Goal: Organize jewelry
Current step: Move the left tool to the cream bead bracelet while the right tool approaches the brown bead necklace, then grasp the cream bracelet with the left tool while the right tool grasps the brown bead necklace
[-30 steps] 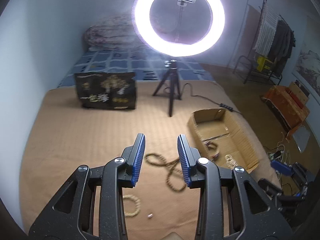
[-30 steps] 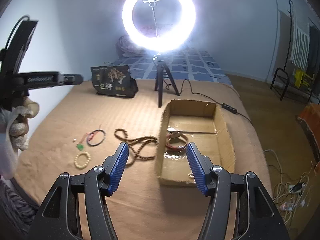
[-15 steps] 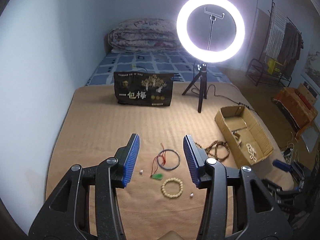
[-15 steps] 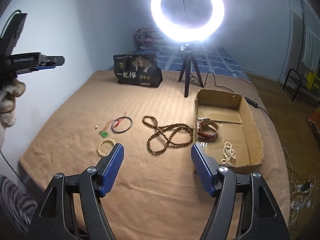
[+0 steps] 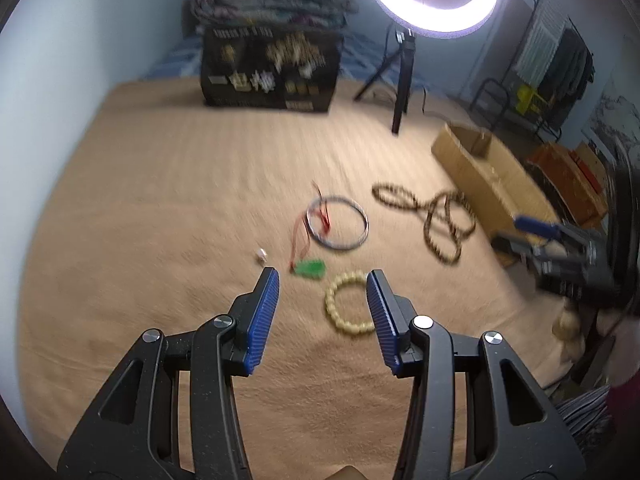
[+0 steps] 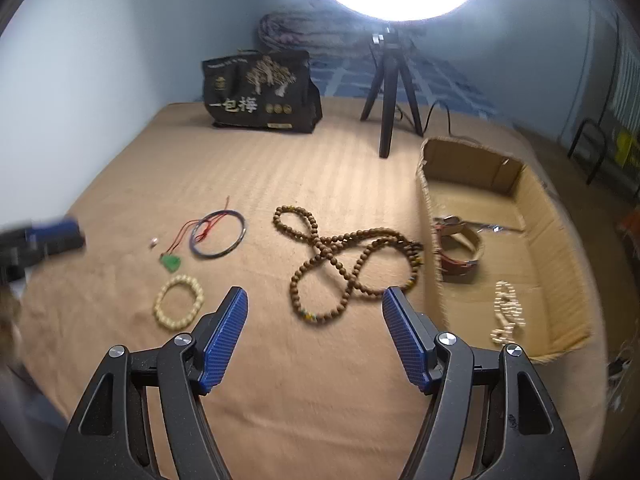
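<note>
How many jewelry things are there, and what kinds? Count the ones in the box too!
Bead bracelets: 2, cream bracelet on the blanket, pale bracelet in the cardboard box
Long bead necklaces: 1, brown necklace
Cord pieces: 2, dark cord loop, green pendant
Strap pieces: 1, red-brown band in the box
Tiny loose beads: 1, white bead
Total: 7
</note>
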